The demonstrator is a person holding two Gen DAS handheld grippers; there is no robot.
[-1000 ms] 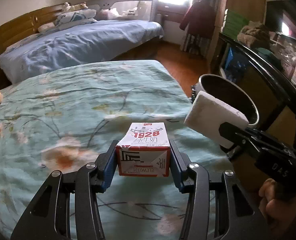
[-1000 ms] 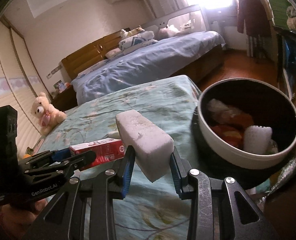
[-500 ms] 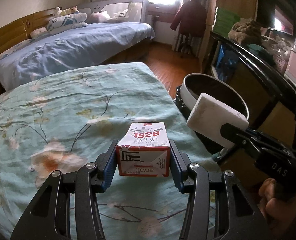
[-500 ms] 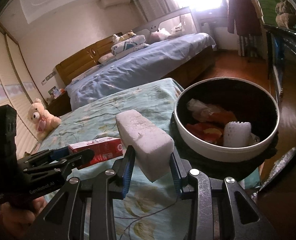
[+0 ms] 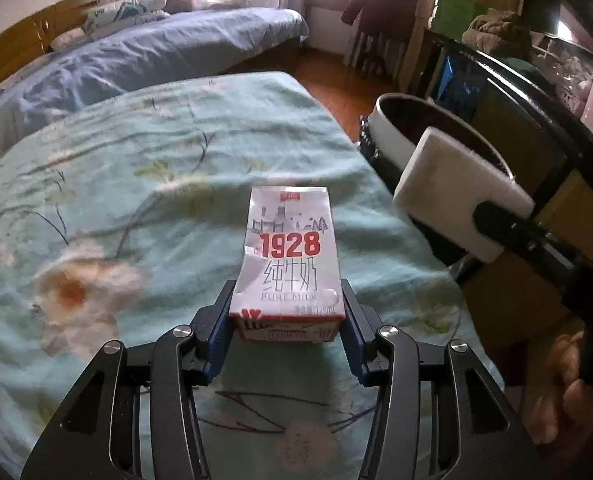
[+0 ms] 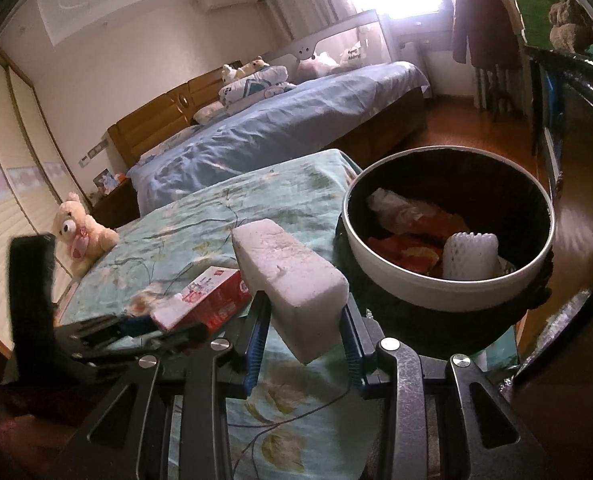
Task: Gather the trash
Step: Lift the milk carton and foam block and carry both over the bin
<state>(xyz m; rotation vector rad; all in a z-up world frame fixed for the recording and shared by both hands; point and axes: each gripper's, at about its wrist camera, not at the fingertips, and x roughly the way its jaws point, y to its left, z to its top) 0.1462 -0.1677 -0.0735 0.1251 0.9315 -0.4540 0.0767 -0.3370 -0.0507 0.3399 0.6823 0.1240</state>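
Bedroom, floral-quilted bed [image 5: 144,184] edge beside bin [image 6: 448,288] already partly filled with wrappers; left gripper [image 5: 286,332] clamped on milk carton [image 5: 288,264], right gripper [image 6: 302,336] clamped on white foam block [image 6: 288,268], both above quilt near bin, drops still pending.

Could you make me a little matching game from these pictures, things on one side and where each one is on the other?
Things:
1. milk carton
2. foam block
3. teddy bear
4. bin

Places:
A. sitting on the green flowered bed
B. clamped in the left gripper
C. beside the bed, holding trash
D. clamped in the right gripper

Pairs: 1-B, 2-D, 3-A, 4-C
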